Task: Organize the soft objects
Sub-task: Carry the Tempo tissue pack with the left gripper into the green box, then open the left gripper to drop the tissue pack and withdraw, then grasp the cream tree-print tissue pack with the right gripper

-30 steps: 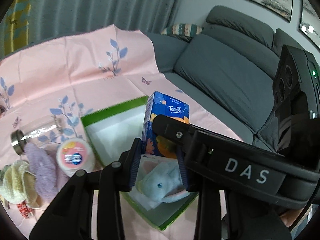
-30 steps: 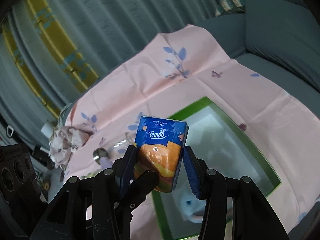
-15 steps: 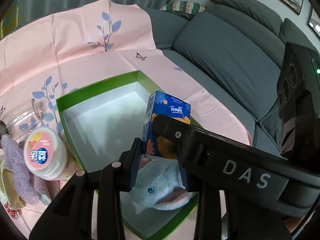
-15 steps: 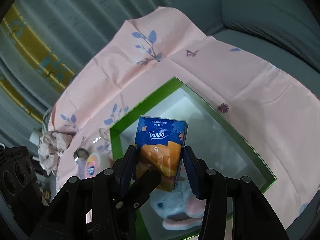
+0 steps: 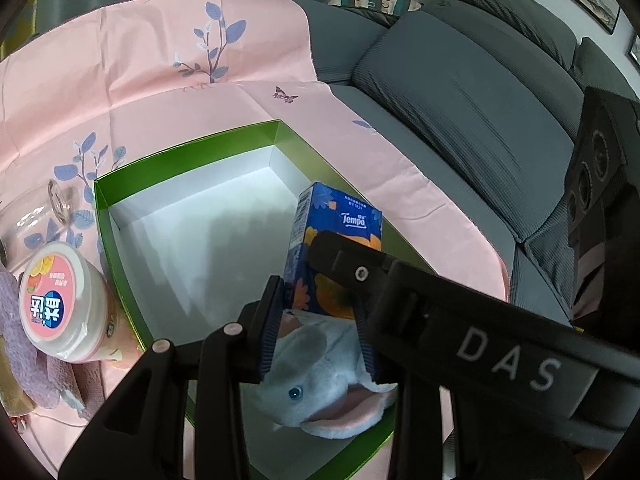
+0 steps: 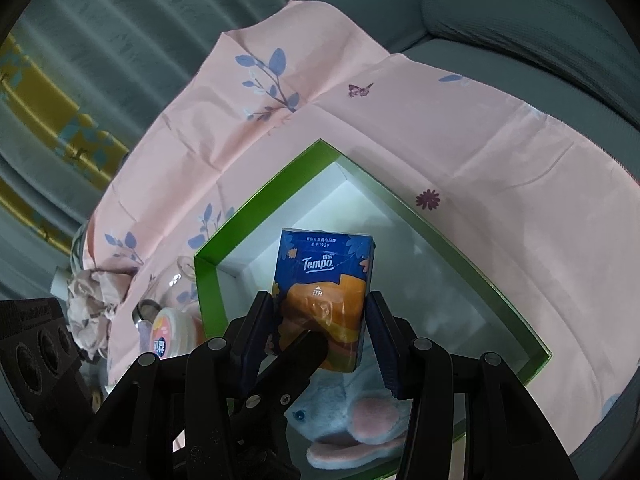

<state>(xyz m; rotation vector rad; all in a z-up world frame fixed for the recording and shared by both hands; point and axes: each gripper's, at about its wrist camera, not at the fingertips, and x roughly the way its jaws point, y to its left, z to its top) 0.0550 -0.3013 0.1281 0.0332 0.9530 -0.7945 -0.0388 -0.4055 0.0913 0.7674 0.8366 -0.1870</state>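
Note:
My left gripper (image 5: 318, 328) is shut on a light blue plush elephant (image 5: 320, 396) with pink ears, held over the near corner of a green box with a white inside (image 5: 180, 240). My right gripper (image 6: 320, 326) is shut on a blue and orange Tempo tissue pack (image 6: 324, 296), held upright over the same box (image 6: 208, 280). The pack (image 5: 336, 240) shows just beyond the left fingers, with the right gripper's finger crossing in front. The elephant (image 6: 344, 420) shows below the pack in the right wrist view.
A round pink-lidded tub (image 5: 60, 312) and a lilac knit cloth (image 5: 24, 360) lie left of the box on the pink floral sheet (image 5: 160, 60). A glass jar (image 5: 52, 204) lies beside them. The grey sofa (image 5: 460, 80) runs along the right. A crumpled cloth (image 6: 96, 304) lies at left.
Both grippers have moved forward over the box with their loads still held. The box now fills more of both views, and the elephant hangs lower inside its near corner.

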